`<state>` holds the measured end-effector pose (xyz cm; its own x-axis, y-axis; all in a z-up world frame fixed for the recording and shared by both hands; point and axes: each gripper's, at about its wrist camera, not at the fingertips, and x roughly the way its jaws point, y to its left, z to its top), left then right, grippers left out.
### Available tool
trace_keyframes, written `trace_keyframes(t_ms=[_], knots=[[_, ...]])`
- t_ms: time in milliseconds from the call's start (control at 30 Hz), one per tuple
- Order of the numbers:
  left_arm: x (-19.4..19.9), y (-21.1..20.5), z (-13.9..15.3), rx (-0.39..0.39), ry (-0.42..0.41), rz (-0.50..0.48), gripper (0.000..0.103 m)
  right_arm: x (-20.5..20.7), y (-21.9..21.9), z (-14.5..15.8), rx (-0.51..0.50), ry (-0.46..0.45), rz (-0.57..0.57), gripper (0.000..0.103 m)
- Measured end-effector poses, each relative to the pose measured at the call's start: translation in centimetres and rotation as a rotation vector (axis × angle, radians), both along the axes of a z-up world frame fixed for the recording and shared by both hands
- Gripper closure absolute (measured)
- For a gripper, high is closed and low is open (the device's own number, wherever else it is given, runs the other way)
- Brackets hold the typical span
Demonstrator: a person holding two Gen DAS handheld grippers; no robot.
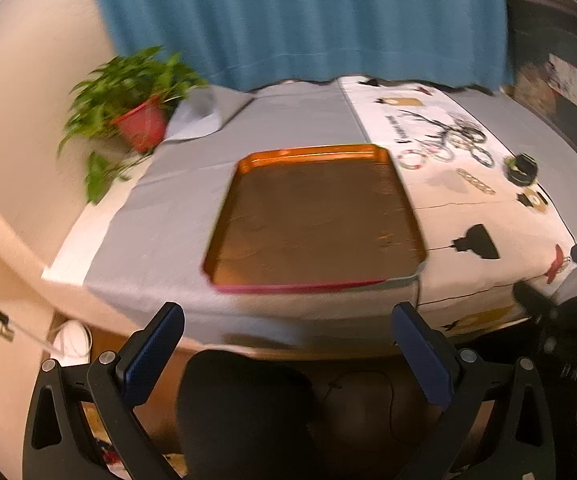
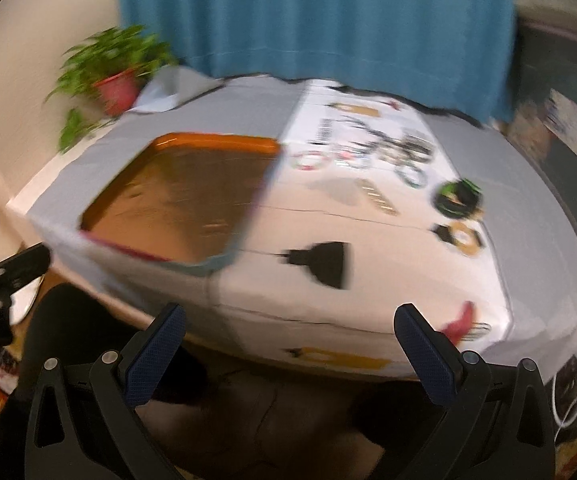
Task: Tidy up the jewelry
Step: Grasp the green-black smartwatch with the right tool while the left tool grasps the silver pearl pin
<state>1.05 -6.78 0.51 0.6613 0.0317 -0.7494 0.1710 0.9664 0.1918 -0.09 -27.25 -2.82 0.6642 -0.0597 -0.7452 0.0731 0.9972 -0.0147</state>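
Teal curtain (image 1: 300,20) hangs behind the whole scene. Surface (image 1: 192,184) lies under a grey cloth, with a white printed cloth (image 1: 500,232) spread over its right part. Orange tray (image 1: 312,160) rests flat at the seam of the two cloths, near the front edge; a pink and a teal rim show beneath its near edge, apparently more trays stacked under it. Potted plant in a red pot (image 1: 140,124) stands at the far left corner.

Jewelry sits on the white cloth, right of the tray and apart from it: a cluster of beaded bracelets (image 1: 448,144) toward the back, a gold chain bracelet (image 1: 475,181) nearer, a dark green-and-black piece (image 1: 522,168) farther right, a gold ring-shaped piece (image 1: 534,199) just in front of it. Right view is motion-blurred; fine detail not readable.

Left gripper (image 1: 288,344) spread wide, nothing between the fingers, off the front edge facing the tray. Right gripper (image 2: 290,346) likewise wide and empty, off the front edge facing the white cloth.
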Motion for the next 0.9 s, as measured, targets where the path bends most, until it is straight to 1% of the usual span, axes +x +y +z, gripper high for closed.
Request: trace_keyframes(t_ms=[200, 267, 333, 467, 533, 567, 667, 700, 800, 900], knots=[[2.9, -6.9, -0.3, 0.028, 0.047, -0.103, 0.0, 1.5, -10.2, -1.2, 0.059, -0.012, -0.213, 0.0], [4.3, -9.6, -0.3, 0.042, 0.061, -0.139, 0.0, 1.9, -13.6, -1.6, 0.073, -0.03, -0.268, 0.0], [5.7, -12.4, -0.4, 0.034, 0.067, -0.171, 0.0, 2.6, -16.5, -1.9, 0.084, -0.044, -0.301, 0.0], [9.6, -17.6, -1.1, -0.002, 0.104, -0.22, 0.0, 4.9, -20.3, -2.4, 0.113, -0.063, -0.299, 0.0], [12.1, -19.9, -2.1, -0.025, 0.145, -0.23, 0.0, 6.6, -21.9, -2.6, 0.133, -0.077, -0.297, 0.0], [13.2, -20.8, -2.6, -0.024, 0.169, -0.226, 0.0, 7.3, -22.5, -2.6, 0.135, -0.083, -0.296, 0.0], [16.4, -23.3, -4.6, -0.027, 0.231, -0.213, 0.0, 9.8, -22.9, -2.8, 0.11, -0.085, -0.276, 0.0], [17.3, -24.1, -5.3, -0.014, 0.244, -0.203, 0.0, 10.8, -22.8, -3.1, 0.098, -0.077, -0.255, 0.0], [19.3, -25.6, -7.1, 0.009, 0.278, -0.185, 0.0, 13.7, -22.6, -3.9, 0.028, -0.039, -0.187, 0.0], [20.9, -26.5, -8.7, -0.007, 0.321, -0.163, 0.0, 15.1, -22.8, -4.3, -0.009, -0.041, -0.187, 0.0]])
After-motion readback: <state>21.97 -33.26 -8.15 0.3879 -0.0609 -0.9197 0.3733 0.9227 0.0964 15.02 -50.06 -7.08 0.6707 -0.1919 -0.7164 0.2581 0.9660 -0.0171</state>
